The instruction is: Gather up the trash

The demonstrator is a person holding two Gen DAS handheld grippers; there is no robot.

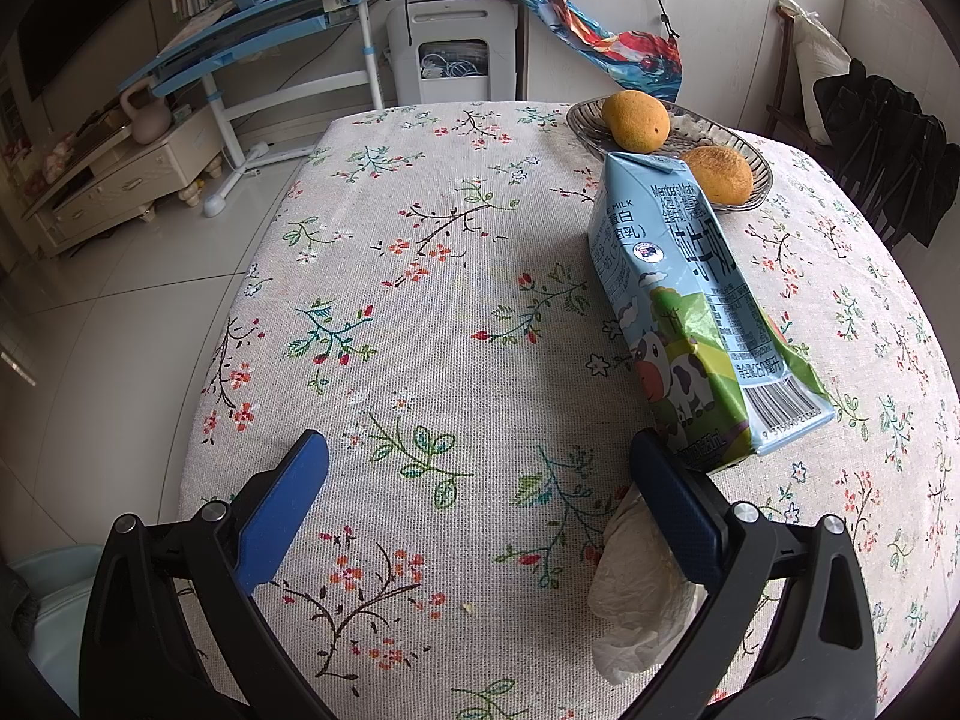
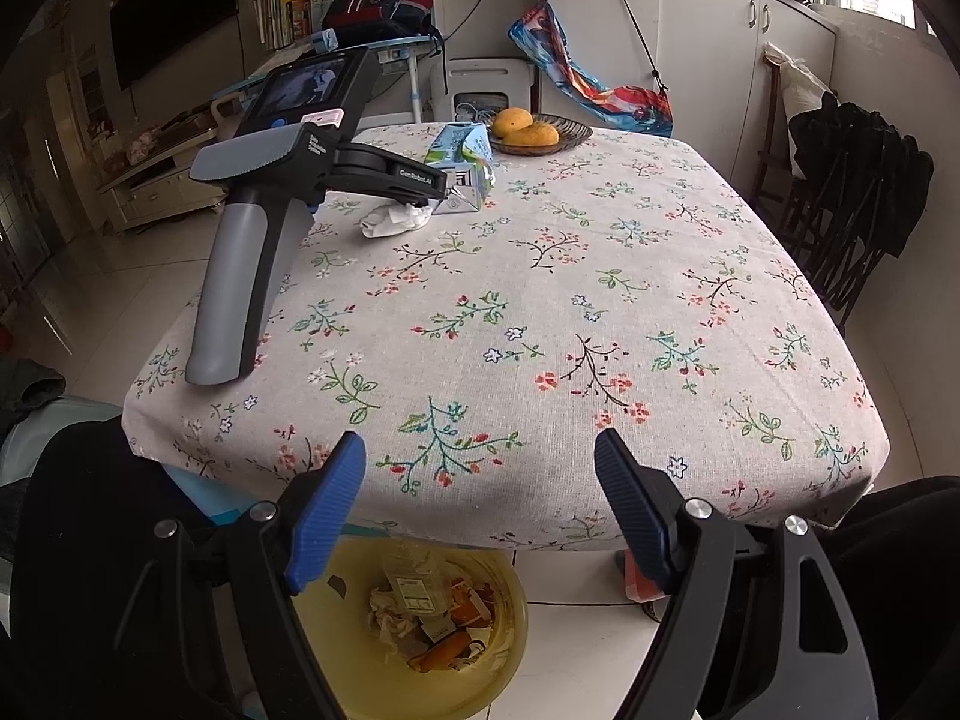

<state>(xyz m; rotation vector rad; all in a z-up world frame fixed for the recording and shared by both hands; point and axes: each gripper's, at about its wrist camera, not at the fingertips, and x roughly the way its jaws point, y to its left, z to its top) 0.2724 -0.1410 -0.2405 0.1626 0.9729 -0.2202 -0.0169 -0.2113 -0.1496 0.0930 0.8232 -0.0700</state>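
Observation:
A blue and green milk carton (image 1: 690, 312) lies on its side on the floral tablecloth (image 1: 420, 312), right of centre. A crumpled white tissue (image 1: 642, 588) lies under my right finger in the left wrist view. My left gripper (image 1: 480, 450) is open and empty, low over the cloth, with the carton just beyond its right fingertip. In the right wrist view the left gripper's body (image 2: 282, 180) hovers over the tissue (image 2: 396, 219) and carton (image 2: 462, 168) at the far left. My right gripper (image 2: 480, 450) is open and empty over the table's near edge, above a yellow bin (image 2: 486, 660) holding trash.
A glass dish (image 1: 750, 147) with two mangoes (image 1: 636, 120) stands behind the carton. A chair with dark clothing (image 2: 852, 180) stands at the table's right. A blue desk (image 1: 252, 30) and a low cabinet (image 1: 120, 180) stand to the left on the tiled floor.

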